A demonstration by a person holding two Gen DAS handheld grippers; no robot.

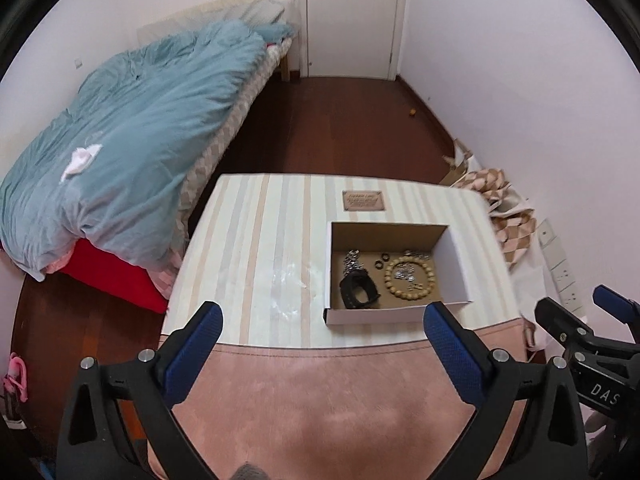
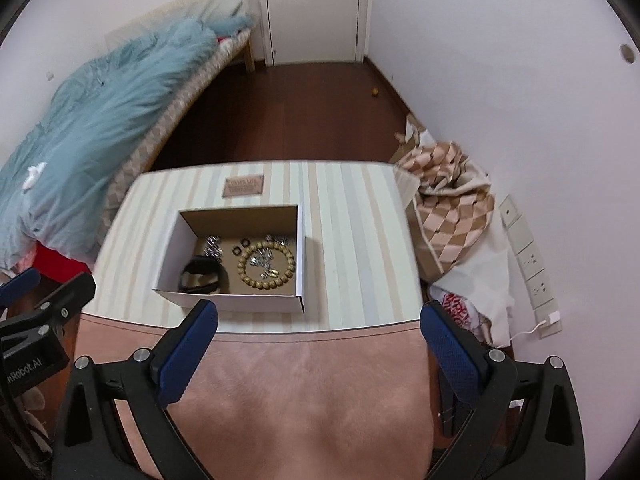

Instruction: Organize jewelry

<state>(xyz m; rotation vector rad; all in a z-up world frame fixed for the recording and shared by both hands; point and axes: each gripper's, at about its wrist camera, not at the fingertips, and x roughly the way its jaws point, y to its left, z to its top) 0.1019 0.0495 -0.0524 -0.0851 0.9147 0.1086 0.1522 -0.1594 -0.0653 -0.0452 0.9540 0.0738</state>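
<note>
- Left wrist view: we are holding the left gripper (image 1: 322,322) with its jaws spread wide and nothing between them, hovering above the pink near edge of the table (image 1: 256,248), short of the box.
- Right wrist view: we are keeping the right gripper (image 2: 320,320) just as wide open and just as empty, hanging over the same pink strip, beside the left one.
- Just beyond both sets of blue pads, the open cardboard box (image 1: 384,315) is sitting on the striped cloth, and all the jewelry we can find is lying inside it.
- Inside, the black watch (image 1: 359,289) is resting at the near left, the wooden bead bracelet (image 1: 410,279) at the near right, with a silver chain (image 1: 407,273) tangled in the middle of the bracelet's ring.
- Further back, a second silver chain (image 1: 352,260) is lying by the left wall, and two small dark rings (image 1: 381,261) are sitting between it and the beads.
- We are seeing no loose piece on the cloth outside the box, only a small brown label (image 1: 364,201) behind it.
- We are judging the task as near its end: gathering looks done, while the chain and bracelet are overlapping, so separating them may be what is left.
</note>
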